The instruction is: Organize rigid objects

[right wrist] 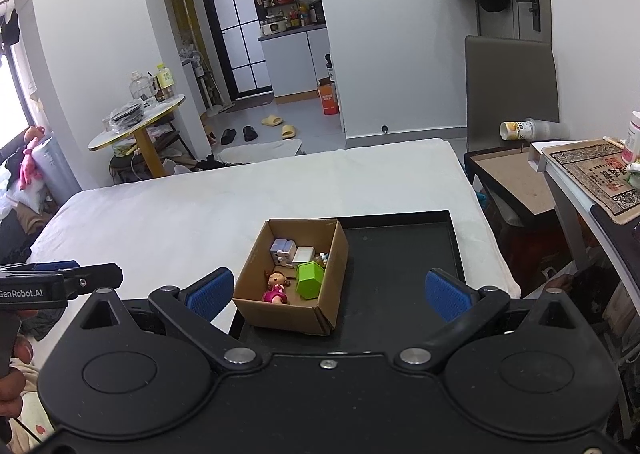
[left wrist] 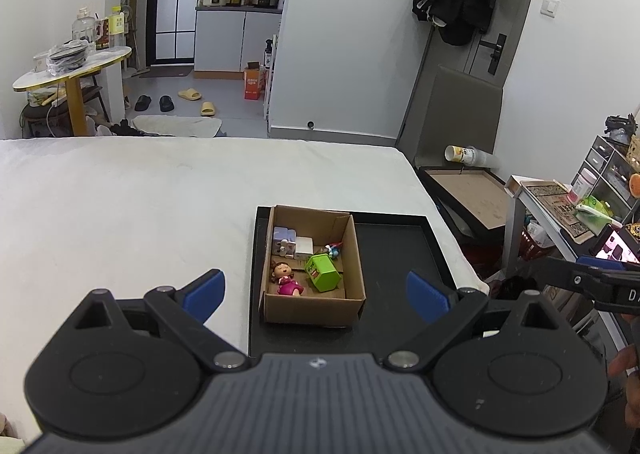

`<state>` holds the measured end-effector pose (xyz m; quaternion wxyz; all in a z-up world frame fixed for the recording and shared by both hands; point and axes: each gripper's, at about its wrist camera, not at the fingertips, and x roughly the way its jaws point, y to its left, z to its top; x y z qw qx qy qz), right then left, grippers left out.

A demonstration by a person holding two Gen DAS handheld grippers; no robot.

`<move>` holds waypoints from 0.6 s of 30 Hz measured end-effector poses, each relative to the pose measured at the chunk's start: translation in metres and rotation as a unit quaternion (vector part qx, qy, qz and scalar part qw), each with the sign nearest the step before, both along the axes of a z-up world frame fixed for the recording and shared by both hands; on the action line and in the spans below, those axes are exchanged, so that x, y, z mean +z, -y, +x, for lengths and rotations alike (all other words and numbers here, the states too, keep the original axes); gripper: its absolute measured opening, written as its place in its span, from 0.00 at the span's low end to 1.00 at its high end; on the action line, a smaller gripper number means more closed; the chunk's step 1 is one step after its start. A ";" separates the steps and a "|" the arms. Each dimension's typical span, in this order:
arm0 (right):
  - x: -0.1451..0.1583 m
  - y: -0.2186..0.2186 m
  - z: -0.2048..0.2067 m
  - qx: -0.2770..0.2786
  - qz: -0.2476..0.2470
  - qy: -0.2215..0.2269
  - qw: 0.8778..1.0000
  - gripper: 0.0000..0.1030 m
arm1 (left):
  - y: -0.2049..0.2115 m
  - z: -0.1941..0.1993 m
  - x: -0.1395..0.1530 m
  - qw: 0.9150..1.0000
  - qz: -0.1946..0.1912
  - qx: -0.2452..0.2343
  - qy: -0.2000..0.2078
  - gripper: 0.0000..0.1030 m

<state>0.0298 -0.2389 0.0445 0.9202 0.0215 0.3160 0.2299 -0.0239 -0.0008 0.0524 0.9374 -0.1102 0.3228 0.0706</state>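
White bedding carries a black tray [left wrist: 394, 266] whose left half holds the cardboard box [left wrist: 354, 254] corralling doll [left wrist: 286, 276], green cube [left wrist: 323, 274] and small bits, while left gripper [left wrist: 314, 290] and right gripper [right wrist: 329, 290] hover near it, spread wide and empty.

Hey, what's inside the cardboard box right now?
The cardboard box holds a pink doll, a green container, lilac and white blocks, and a small figure. Anything beneath them is hidden.
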 end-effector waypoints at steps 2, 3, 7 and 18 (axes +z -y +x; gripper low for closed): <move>0.000 0.000 -0.001 0.000 -0.002 0.001 1.000 1.00 | 0.000 0.000 0.000 1.000 0.000 0.000 0.000 0.94; 0.000 0.000 -0.001 0.000 -0.003 0.000 1.000 1.00 | 0.000 0.000 0.000 1.000 0.000 0.000 0.000 0.94; 0.000 0.000 0.000 -0.003 -0.005 0.000 1.000 1.00 | 0.000 0.002 0.001 1.000 0.001 -0.001 -0.002 0.94; 0.000 0.001 0.000 -0.003 -0.002 -0.001 1.000 1.00 | 0.002 0.002 0.000 1.000 -0.003 -0.005 -0.006 0.94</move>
